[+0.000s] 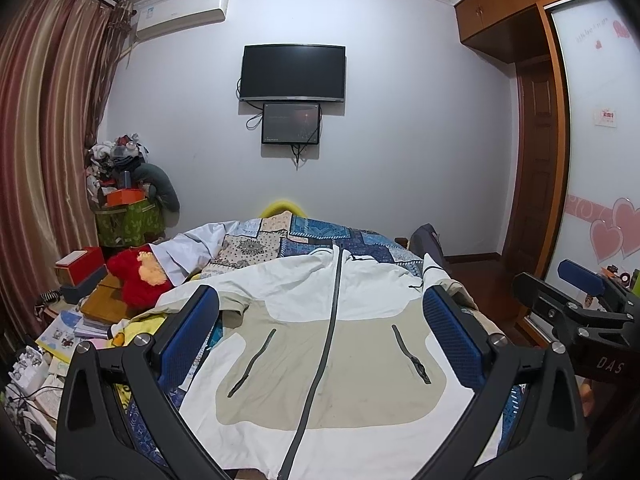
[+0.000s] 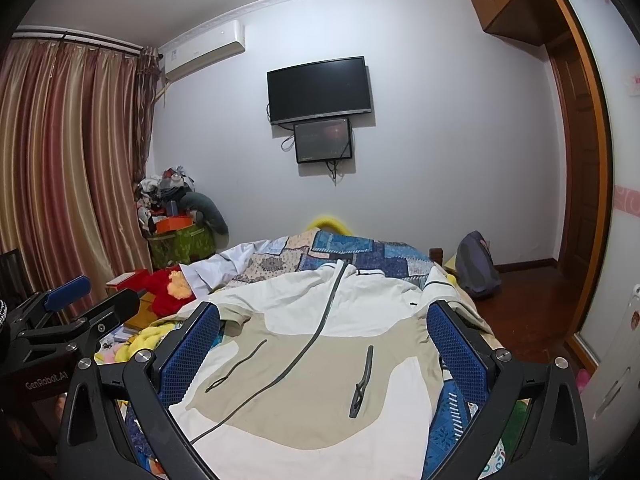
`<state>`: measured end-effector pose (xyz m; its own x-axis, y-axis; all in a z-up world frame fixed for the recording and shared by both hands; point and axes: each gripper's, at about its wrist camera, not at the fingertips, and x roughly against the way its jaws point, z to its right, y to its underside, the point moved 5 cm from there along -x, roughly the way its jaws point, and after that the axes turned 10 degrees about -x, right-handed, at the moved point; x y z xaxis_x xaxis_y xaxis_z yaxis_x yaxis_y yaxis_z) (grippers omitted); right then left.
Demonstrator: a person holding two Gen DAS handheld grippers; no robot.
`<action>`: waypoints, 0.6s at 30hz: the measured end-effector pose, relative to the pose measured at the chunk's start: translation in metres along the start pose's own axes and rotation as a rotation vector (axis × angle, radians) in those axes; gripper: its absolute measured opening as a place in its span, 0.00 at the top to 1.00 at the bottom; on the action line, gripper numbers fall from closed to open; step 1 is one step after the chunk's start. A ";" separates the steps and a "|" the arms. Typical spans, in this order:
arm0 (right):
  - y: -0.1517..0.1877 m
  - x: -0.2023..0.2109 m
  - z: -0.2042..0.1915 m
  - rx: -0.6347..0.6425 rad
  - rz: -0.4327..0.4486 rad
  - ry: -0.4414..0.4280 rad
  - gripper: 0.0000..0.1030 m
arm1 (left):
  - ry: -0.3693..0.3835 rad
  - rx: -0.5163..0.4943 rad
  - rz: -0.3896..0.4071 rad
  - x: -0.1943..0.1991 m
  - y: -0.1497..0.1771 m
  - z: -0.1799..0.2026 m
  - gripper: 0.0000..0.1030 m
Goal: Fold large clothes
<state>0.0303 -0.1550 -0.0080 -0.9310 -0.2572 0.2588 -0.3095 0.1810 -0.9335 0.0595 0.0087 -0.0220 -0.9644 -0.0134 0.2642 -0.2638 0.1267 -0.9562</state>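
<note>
Home bedroom, lived-in. Bed w/ patchwork quilt is sitting mid-room, TV is hanging on the wall, A/C unit up top. Striped curtains are covering the window side, wooden wardrobe opp. Clutter pile is leaning in the corner.

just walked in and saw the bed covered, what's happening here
A person holds a two-finger gripper in each hand over a white and beige zip-up jacket spread front-up on a bed with a blue patchwork quilt. The left gripper and right gripper are both open and hold nothing. The jacket lies flat and zipped, with no fold made yet.
</note>
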 end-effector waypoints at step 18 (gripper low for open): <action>-0.002 -0.003 0.003 -0.007 -0.014 0.003 0.00 | 0.007 -0.014 0.000 -0.001 0.001 0.002 0.00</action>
<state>0.0348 -0.1577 -0.0078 -0.9272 -0.2566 0.2729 -0.3239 0.1836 -0.9281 0.0598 0.0067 -0.0236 -0.9641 -0.0069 0.2654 -0.2637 0.1404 -0.9543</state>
